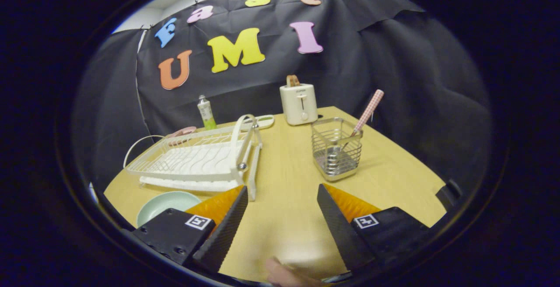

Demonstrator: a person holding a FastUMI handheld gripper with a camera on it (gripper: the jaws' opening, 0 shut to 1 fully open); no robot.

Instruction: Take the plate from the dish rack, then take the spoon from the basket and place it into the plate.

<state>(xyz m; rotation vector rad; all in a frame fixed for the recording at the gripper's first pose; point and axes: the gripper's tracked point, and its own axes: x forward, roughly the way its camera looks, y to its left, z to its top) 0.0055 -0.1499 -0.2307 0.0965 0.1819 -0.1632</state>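
In the gripper view the gripper [282, 193] hovers over the near part of the wooden tabletop [284, 182], its fingers spread wide apart with nothing but bare wood between them. The plate [168, 205], pale green and round with a shallow rim, lies flat by the tabletop's near left edge, just in front of the white wire dish rack [197, 158] and partly hidden behind the left finger. The spoon [363, 118], with a pink checked handle, leans upright in the metal wire basket [337, 153] beyond the right finger. A cream toaster [299, 102] stands at the far edge
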